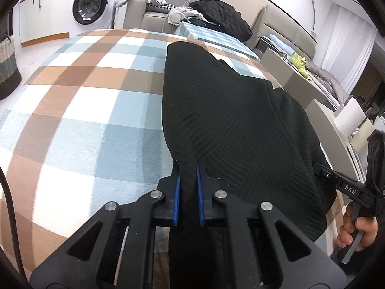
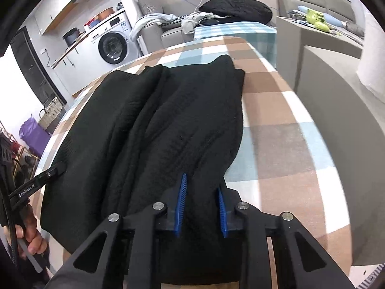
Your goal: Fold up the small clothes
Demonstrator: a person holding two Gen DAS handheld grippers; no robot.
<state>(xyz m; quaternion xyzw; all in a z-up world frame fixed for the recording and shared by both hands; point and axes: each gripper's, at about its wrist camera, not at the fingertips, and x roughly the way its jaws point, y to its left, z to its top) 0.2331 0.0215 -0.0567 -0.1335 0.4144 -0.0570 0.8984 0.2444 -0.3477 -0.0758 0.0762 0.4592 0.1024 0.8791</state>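
A black textured garment lies lengthwise on the plaid-covered table. My left gripper is shut on the garment's near edge, cloth pinched between its blue pads. In the right wrist view the same garment spreads over the table. My right gripper holds a bunch of its near edge between the blue pads, the jaws partly apart around the cloth. Each gripper shows at the side of the other's view, the right one and the left one.
A washing machine stands at the back. A sofa with a black cushion and loose clothes is behind the table. A woven basket stands on the floor at the left. Grey boxes stand to the right of the table.
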